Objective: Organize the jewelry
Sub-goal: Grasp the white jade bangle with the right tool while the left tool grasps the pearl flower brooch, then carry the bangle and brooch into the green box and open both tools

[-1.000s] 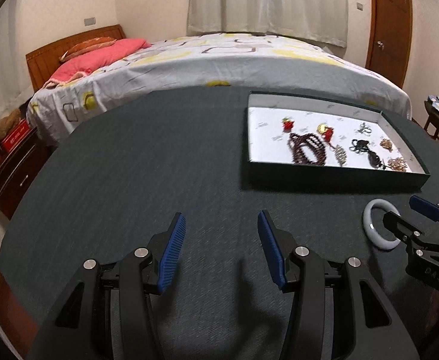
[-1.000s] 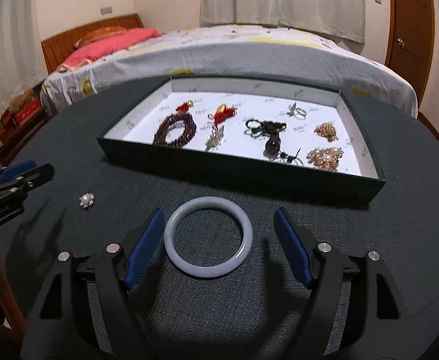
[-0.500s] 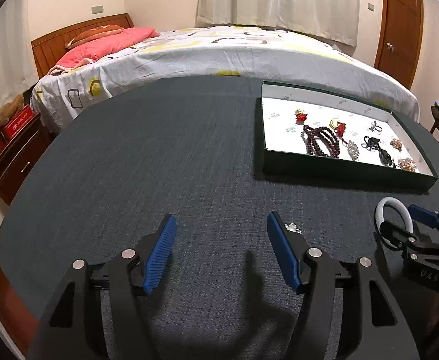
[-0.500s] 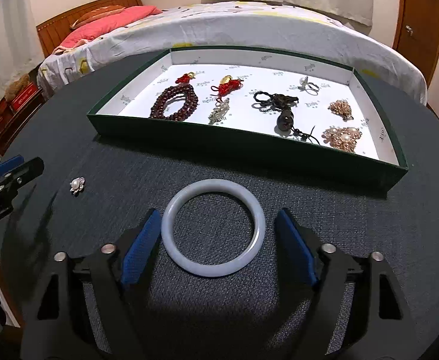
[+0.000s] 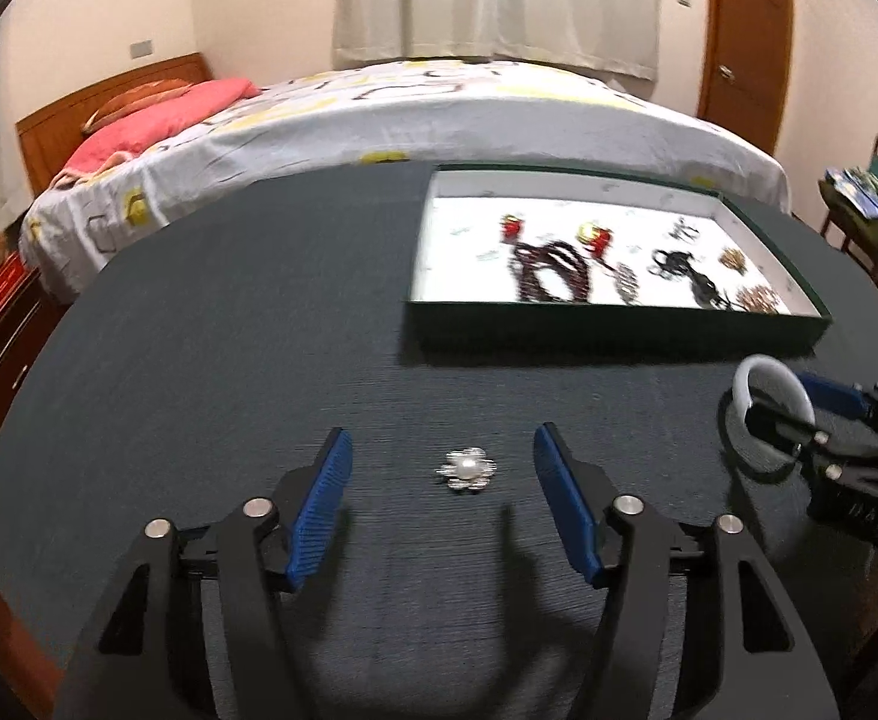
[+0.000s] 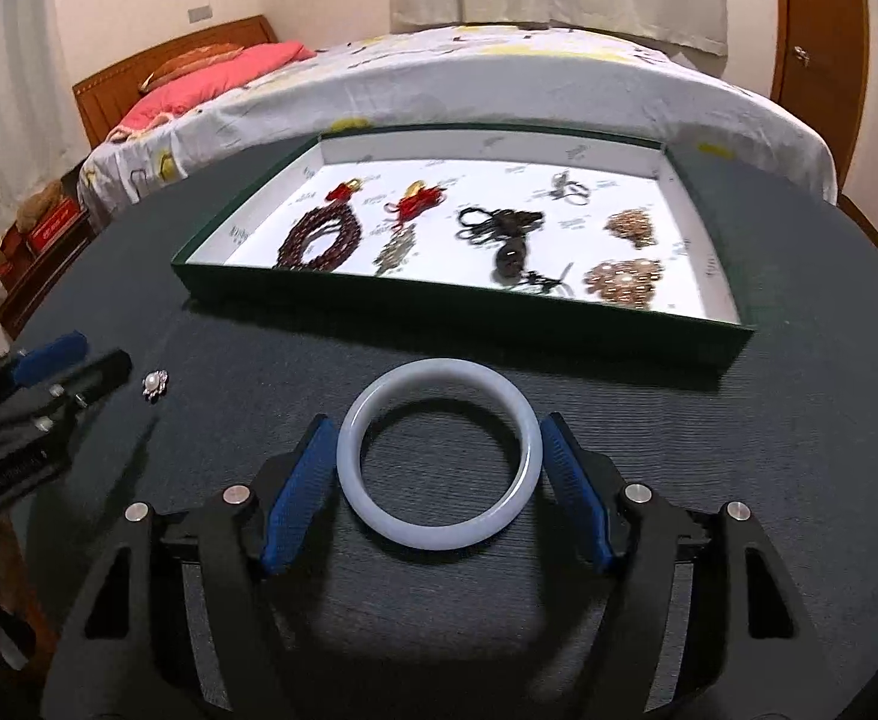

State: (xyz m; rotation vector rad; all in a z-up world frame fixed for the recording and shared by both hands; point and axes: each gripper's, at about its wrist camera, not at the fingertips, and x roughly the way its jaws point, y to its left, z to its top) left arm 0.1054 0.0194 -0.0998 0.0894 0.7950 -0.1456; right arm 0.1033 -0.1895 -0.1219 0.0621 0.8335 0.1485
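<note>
While both grippers sit low over the dark round table (image 5: pixel 211 324), I note two loose items outside the tray. My left gripper (image 5: pixel 442 468) has the pearl brooch (image 5: pixel 466 469) lying on the cloth midway between its blue pads (image 5: pixel 322 510); the jaws are spread and closing, and neither pad touches the brooch. My right gripper (image 6: pixel 439 462) straddles the pale bangle (image 6: pixel 439 454), which lies flat on the table; the left pad appears to touch its rim and the right pad sits just beside it — I cannot confirm a firm pinch from this view. In the left wrist view the same bangle (image 5: pixel 770 387) shows at the far right between the right gripper's fingers.

The green tray (image 6: pixel 457 315) stands beyond the bangle, near the table's far side. On its white lining lie a dark red bead bracelet (image 6: pixel 322 237), two red tasselled pieces (image 6: pixel 418 201), a black corded pendant (image 6: pixel 508 234), a small silver piece and two coppery brooches (image 6: pixel 622 282) — all apart from one another. Behind the table stands a bed (image 6: pixel 499 78).
</note>
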